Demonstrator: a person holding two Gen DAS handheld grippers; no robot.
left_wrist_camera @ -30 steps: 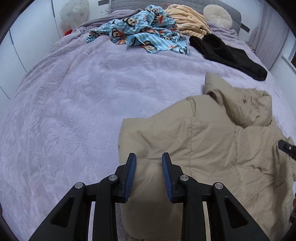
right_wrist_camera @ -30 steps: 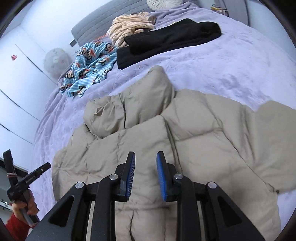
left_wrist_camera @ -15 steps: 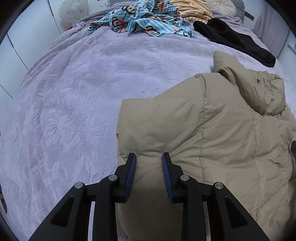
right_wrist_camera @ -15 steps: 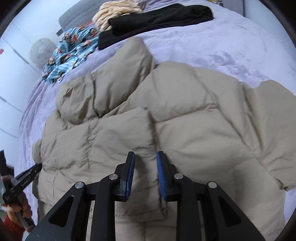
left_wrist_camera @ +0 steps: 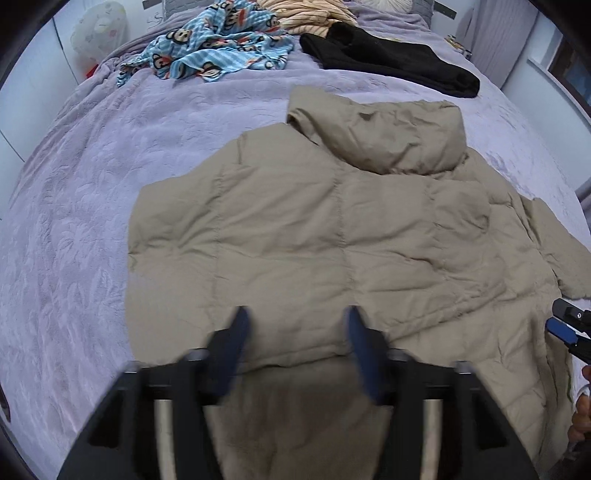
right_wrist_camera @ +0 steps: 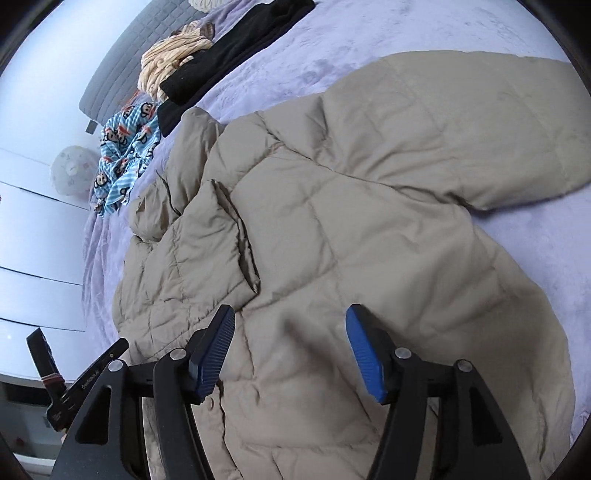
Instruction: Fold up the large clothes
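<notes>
A large tan puffer jacket lies spread on the lilac bedspread, hood toward the far end, one sleeve stretched out to the right. My left gripper hovers over the jacket's near hem, blurred, its jaws opening wide with nothing between the blue pads. My right gripper hangs above the jacket's front near a folded panel edge; its jaws are opening too, with only jacket fabric below them. The right gripper's tip also shows at the right edge of the left wrist view.
At the far end of the bed lie a blue monkey-print garment, a cream striped garment and a black garment. A grey headboard and white cabinet fronts border the bed. A person's hand shows at the right edge.
Both grippers went from narrow to wide open. The left gripper moved right over the jacket's middle. The right gripper rolled and shifted toward the jacket's right side.
</notes>
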